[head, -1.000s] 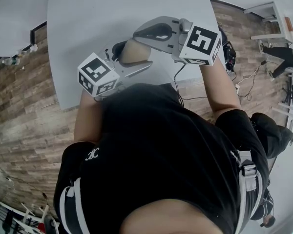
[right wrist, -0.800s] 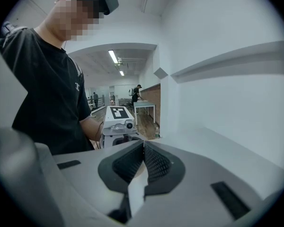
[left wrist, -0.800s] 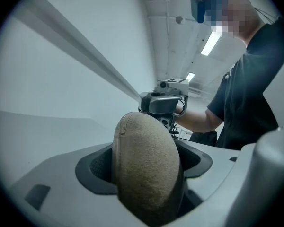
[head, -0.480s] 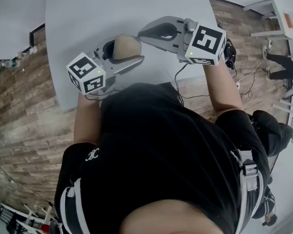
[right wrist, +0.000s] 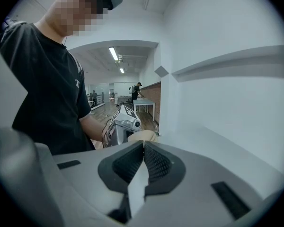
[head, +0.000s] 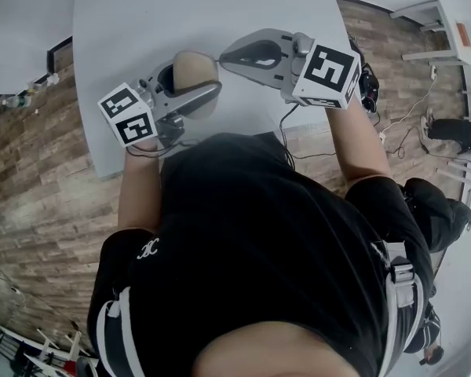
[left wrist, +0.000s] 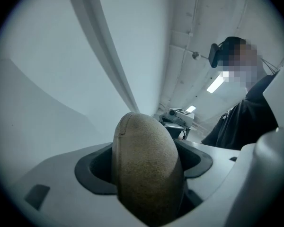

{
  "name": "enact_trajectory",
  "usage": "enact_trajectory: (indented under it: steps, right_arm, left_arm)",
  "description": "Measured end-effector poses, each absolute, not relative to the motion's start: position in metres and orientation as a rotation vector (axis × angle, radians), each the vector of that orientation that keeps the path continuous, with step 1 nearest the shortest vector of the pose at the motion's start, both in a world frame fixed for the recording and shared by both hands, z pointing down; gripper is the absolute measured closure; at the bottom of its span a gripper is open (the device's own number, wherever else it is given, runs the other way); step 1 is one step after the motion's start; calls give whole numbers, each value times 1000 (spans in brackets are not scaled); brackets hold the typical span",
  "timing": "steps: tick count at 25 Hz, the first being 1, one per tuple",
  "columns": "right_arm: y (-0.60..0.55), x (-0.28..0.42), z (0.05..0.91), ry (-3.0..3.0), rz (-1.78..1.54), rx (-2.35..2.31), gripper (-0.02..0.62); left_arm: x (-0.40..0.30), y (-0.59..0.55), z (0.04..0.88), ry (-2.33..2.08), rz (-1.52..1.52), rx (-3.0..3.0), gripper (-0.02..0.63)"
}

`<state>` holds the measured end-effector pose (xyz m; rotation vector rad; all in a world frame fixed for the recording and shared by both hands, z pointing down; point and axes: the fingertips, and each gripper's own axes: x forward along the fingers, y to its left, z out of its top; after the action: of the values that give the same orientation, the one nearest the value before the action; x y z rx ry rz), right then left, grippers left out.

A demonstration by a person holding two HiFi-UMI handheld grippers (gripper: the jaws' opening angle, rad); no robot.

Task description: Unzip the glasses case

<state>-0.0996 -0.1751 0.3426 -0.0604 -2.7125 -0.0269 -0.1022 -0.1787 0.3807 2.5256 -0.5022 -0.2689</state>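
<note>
A tan, oval glasses case (head: pixel 195 66) hangs over the white table, clamped across its middle by my left gripper (head: pixel 185 85). In the left gripper view the case (left wrist: pixel 146 169) fills the space between the jaws, end on, with a seam along its top. My right gripper (head: pixel 225 55) reaches in from the right, its shut tips at the case's right end. In the right gripper view the right gripper (right wrist: pixel 141 148) has its pads pressed together, and the case (right wrist: pixel 146 136) shows just past them. Whether a zipper pull is pinched there cannot be seen.
The white table (head: pixel 141 22) spreads ahead and to the left, its near edge against the person's body. Wood floor lies on both sides. Cables (head: pixel 392 132) and white furniture (head: pixel 432 18) stand to the right.
My left gripper has carried the case leftward and a little up in the head view and rolled, so its marker cube shows other faces. The right gripper has stayed put.
</note>
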Motion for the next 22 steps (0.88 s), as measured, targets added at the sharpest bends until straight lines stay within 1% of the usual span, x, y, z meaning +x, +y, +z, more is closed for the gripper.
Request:
enact_trajectory:
  steps: [7,13,22]
  right_arm:
    - [-178,-101,349,-2693,67,-13,577]
    - [-181,-101,349,-2699,148,7,577]
    - [-182,-106,353,-2702,161,15,577]
  left_arm:
    - [-112,-190,373,-506,-440,2415,235]
    - [-116,-197,369,-531,-510,2368,235]
    - [-121,-205,371,-517,-584,2279,235]
